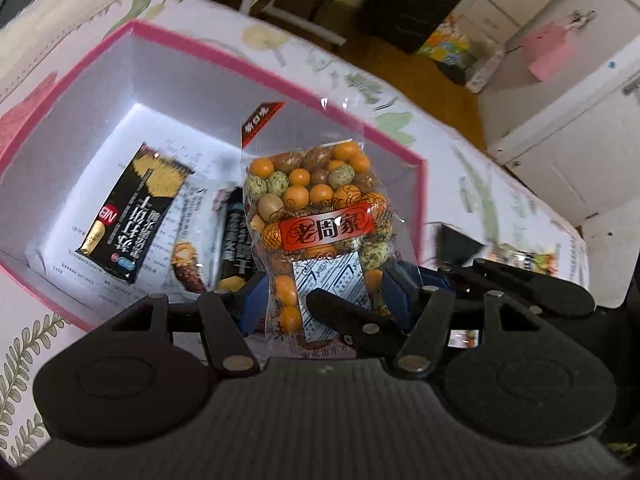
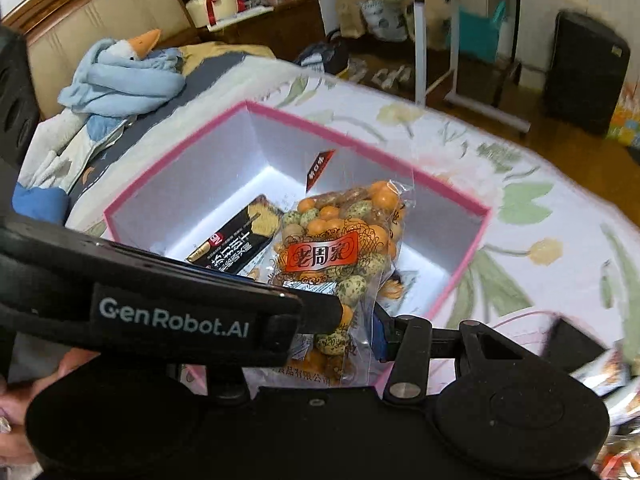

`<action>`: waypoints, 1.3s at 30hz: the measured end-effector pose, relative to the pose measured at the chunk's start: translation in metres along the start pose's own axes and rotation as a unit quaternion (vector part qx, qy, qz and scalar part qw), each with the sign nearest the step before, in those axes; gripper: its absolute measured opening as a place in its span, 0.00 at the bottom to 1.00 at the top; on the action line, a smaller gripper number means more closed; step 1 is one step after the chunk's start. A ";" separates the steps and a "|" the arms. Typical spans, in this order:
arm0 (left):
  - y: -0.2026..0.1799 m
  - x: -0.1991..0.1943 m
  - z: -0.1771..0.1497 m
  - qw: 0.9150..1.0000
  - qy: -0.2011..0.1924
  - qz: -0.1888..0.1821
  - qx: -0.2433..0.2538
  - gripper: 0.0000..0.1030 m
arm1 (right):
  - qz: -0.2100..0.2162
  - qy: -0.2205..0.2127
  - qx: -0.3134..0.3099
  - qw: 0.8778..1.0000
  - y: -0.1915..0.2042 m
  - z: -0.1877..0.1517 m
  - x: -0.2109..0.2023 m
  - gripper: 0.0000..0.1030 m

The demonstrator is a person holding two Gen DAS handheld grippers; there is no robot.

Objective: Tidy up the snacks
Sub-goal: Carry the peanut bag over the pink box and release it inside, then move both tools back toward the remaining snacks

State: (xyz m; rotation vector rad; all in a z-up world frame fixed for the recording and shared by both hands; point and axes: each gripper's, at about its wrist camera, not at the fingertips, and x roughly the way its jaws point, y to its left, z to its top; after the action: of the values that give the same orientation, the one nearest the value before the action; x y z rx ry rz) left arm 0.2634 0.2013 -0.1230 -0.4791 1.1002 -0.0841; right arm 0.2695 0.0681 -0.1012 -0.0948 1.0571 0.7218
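The clear bag of coated nuts (image 1: 320,216) (image 2: 340,256) holds orange, speckled green and brown balls behind a red label with ornate black scrollwork, and a silver sachet shows through its lower part. It hangs upright over the open pink-rimmed box (image 1: 192,46) (image 2: 176,168), near the box's near wall. The left gripper (image 1: 324,304) clamps the bag's lower end between its blue pads. The right gripper (image 2: 356,328) also pinches the lower part of the bag; the left one's black finger crosses in front of it in the right wrist view. On the white floor of the box lie a black cracker packet (image 1: 132,212) (image 2: 236,240) and other wrappers at the near side; the far half is bare. The box sits on a floral bedspread (image 1: 500,184) (image 2: 540,208), with open cloth along its right side.
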 end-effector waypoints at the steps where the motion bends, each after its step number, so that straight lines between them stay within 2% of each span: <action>1: 0.004 0.005 0.001 1.000 0.003 0.002 -0.007 0.58 | 0.002 0.002 0.004 1.000 -0.001 0.000 0.004 0.53; 3: 0.010 0.012 0.002 1.000 0.006 0.004 -0.018 0.59 | -0.004 0.005 0.005 1.000 -0.001 -0.001 0.010 0.57; 5: 0.010 0.016 0.001 1.000 0.009 0.012 -0.009 0.59 | -0.019 0.003 -0.011 1.000 0.004 -0.003 0.010 0.57; 8: 0.003 0.012 -0.004 1.000 0.001 0.020 0.009 0.59 | -0.048 -0.010 -0.034 0.998 0.013 -0.006 0.001 0.65; 12: -0.004 -0.001 -0.011 1.000 -0.004 0.019 0.020 0.60 | -0.052 -0.003 -0.041 0.998 0.017 -0.009 -0.014 0.66; 18: -0.012 -0.041 -0.024 0.998 -0.036 0.038 0.039 0.60 | -0.068 -0.004 -0.054 0.996 0.026 -0.019 -0.045 0.66; 28: -0.045 -0.109 -0.054 0.992 -0.056 0.024 0.107 0.61 | -0.081 -0.006 -0.069 0.994 0.041 -0.042 -0.112 0.66; 34: -0.077 -0.139 -0.075 0.985 -0.065 -0.001 0.162 0.62 | -0.078 -0.022 -0.064 0.995 0.026 -0.059 -0.170 0.67; 39: -0.108 -0.146 -0.087 0.978 -0.066 -0.029 0.195 0.62 | -0.079 -0.039 -0.004 0.996 -0.021 -0.075 -0.214 0.67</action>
State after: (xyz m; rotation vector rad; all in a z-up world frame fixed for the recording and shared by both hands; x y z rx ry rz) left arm 0.1383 0.1196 0.0117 -0.1601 0.9108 -0.3095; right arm 0.1633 -0.0839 0.0306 -0.1530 0.9603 0.5825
